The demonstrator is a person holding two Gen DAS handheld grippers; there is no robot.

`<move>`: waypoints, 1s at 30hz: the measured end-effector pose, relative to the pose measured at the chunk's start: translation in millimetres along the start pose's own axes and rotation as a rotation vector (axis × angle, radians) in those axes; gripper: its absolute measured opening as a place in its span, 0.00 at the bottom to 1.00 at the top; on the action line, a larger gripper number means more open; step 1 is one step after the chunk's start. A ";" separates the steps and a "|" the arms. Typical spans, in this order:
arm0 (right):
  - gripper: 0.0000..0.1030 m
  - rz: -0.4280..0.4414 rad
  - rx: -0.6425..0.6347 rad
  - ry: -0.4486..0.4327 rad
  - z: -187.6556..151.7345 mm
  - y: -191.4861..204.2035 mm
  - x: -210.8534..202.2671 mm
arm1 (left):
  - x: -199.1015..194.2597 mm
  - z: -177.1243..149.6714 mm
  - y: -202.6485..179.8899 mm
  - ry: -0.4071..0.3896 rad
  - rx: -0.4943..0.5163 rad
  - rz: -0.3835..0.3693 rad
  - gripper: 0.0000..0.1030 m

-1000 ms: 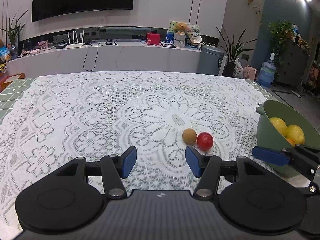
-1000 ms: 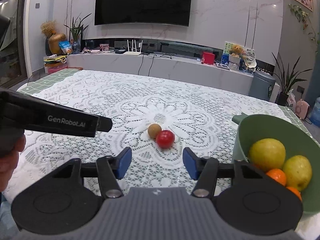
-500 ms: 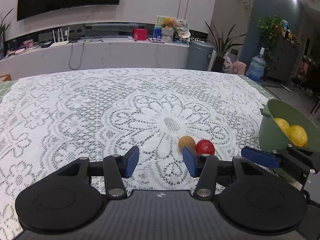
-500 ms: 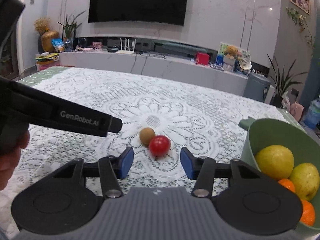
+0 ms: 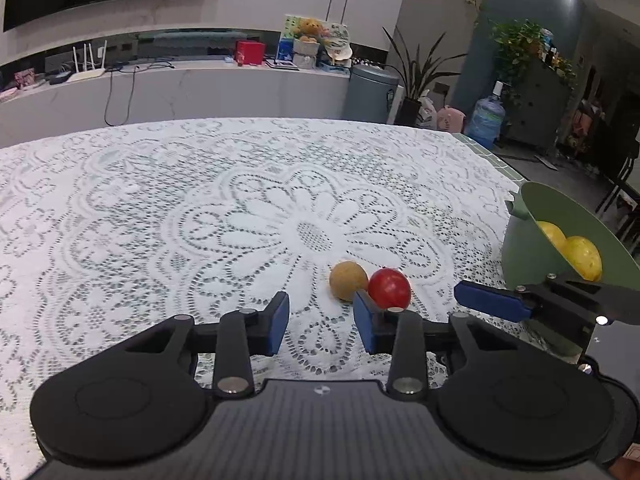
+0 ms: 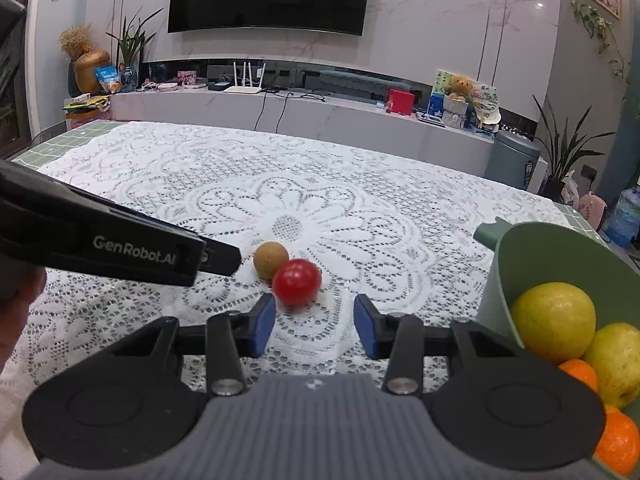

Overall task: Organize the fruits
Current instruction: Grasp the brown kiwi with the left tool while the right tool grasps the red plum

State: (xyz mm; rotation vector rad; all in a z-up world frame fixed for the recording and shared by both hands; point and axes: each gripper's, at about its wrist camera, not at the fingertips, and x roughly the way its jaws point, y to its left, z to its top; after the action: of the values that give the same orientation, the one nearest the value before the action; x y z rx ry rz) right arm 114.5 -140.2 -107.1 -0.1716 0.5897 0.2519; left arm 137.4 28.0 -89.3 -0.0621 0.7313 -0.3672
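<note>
A small tan round fruit (image 5: 348, 281) and a red one (image 5: 389, 288) lie touching on the lace tablecloth (image 5: 200, 208). My left gripper (image 5: 322, 322) is just short of them, a little to their left; its jaws are closing with nothing between them. In the right wrist view the tan fruit (image 6: 271, 255) and red fruit (image 6: 297, 282) sit just beyond my right gripper (image 6: 315, 328), whose jaws are also closing on nothing. The green bowl (image 6: 520, 264) at the right holds yellow-green fruits (image 6: 553, 322) and oranges (image 6: 618, 438).
The left gripper's black body (image 6: 100, 240) crosses the left of the right wrist view, a hand (image 6: 20, 296) below it. The right gripper's blue finger (image 5: 492, 304) reaches in beside the bowl (image 5: 528, 248). A TV wall and long counter (image 6: 320, 112) stand behind the table.
Both grippers have moved forward and down toward the two small fruits, which now look larger and nearer. Both pairs of jaws have narrowed.
</note>
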 end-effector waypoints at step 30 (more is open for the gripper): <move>0.27 -0.043 -0.060 0.022 7.8 -2.6 26.2 | 26.8 11.8 2.4 0.025 -0.048 -0.094 0.40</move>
State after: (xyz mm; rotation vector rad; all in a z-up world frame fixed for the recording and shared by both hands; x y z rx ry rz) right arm 140.4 -136.1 -115.3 -0.2449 0.5998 0.2259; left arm 164.3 20.1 -98.1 -0.1376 0.7639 -0.4412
